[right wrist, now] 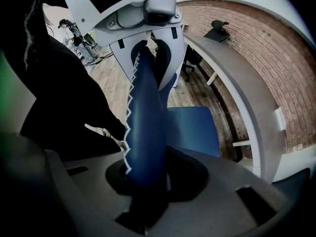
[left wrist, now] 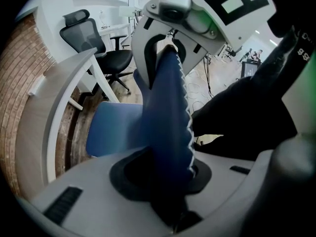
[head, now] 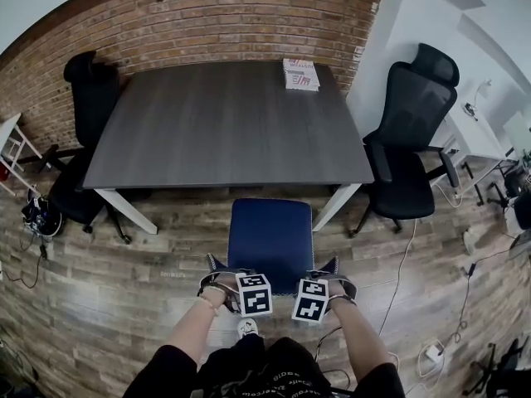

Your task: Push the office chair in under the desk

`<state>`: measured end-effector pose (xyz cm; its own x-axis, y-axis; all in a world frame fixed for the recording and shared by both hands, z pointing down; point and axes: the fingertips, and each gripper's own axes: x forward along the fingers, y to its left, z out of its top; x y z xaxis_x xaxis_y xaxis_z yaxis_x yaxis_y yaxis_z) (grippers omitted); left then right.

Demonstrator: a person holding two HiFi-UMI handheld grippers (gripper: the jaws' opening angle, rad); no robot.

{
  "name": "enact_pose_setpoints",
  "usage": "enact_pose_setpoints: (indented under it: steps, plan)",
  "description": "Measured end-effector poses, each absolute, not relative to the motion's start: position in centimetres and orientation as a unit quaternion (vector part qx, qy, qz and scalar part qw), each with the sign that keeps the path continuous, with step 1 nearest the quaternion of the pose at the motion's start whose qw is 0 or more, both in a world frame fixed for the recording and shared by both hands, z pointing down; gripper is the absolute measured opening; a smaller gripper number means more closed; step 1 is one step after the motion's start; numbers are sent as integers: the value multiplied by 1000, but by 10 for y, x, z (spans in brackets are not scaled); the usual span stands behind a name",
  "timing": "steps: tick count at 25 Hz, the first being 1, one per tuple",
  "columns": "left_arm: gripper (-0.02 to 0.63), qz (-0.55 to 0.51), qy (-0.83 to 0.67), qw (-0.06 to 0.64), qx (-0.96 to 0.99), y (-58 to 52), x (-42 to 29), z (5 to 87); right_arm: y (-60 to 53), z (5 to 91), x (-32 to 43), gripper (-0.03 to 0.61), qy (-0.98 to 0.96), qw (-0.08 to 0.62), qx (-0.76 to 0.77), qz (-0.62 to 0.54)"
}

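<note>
A blue chair [head: 271, 232] stands at the near edge of the dark grey desk [head: 224, 123], its seat partly under the tabletop. My left gripper [head: 226, 279] is shut on the left end of the chair's backrest [left wrist: 168, 132], a blue padded edge with white stitching. My right gripper [head: 330, 280] is shut on the right end of the same backrest [right wrist: 143, 127]. The two grippers face each other along the backrest, and each shows at the top of the other's view. The blue seat [left wrist: 116, 127] lies beyond the jaws, next to the desk's white leg [left wrist: 106, 88].
A black mesh office chair [head: 406, 156] stands right of the desk, another black chair [head: 87, 139] left of it. A stack of booklets [head: 300, 74] lies on the desk's far right corner. A brick wall [head: 207, 23] runs behind. Cables and a power strip [head: 431, 353] lie on the wooden floor.
</note>
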<state>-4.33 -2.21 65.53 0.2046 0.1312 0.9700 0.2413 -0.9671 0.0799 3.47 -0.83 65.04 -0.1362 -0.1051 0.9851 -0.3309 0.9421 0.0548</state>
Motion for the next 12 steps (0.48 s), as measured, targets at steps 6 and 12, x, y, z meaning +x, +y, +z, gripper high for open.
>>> enact_pose_setpoints:
  steps: [6, 12]
  plan:
    - [91, -619, -119, 43, -775, -32, -39, 651, -19, 646, 39, 89, -750, 637, 152, 92]
    - [91, -622, -120, 39, -773, -41, -32, 649, -26, 644, 46, 87, -754, 637, 131, 89]
